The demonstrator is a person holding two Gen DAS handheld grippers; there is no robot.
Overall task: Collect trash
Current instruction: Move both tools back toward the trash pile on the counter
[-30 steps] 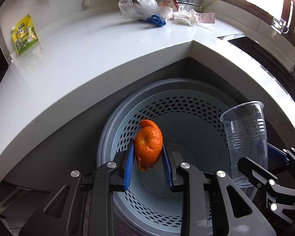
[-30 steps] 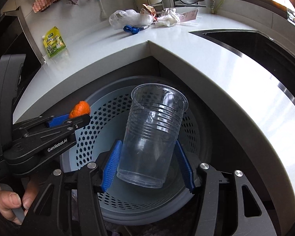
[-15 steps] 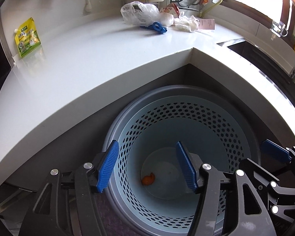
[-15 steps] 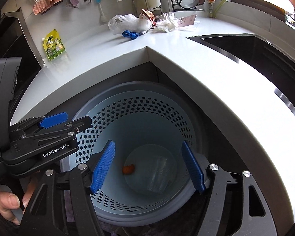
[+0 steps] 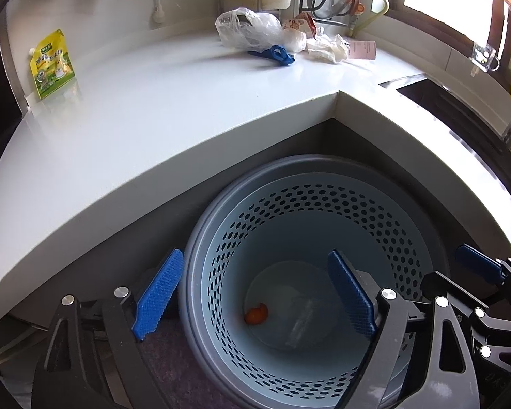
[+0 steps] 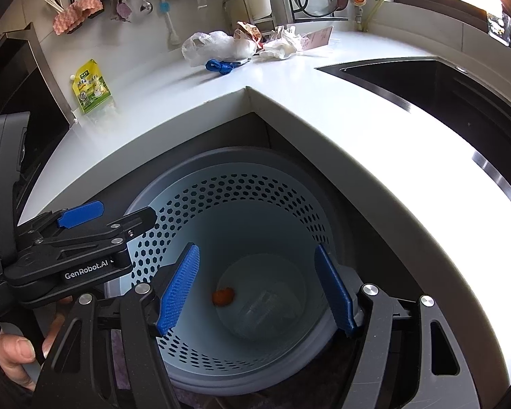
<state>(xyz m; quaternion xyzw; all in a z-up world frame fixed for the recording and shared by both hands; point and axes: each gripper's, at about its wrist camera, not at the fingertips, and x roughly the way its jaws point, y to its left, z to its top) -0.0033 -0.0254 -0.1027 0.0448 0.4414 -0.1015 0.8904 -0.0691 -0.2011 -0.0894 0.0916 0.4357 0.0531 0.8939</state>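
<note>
bin mouth (image 5: 323,184) unobstructed, counter edge (image 5: 337,97) overhanging rim

The bin (image 5: 221,259) stands below the worktop (image 5: 153,102) corner; inside it, the peel (image 5: 256,314) lies left of the cup (image 5: 303,320).

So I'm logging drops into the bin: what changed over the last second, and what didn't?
Both loads were let go: the orange peel left the left gripper and the clear plastic cup left the right gripper. Both now lie at the bottom of the perforated bin. The left jaws are opening, nothing between them. The trash on the countertop stayed put.
</note>
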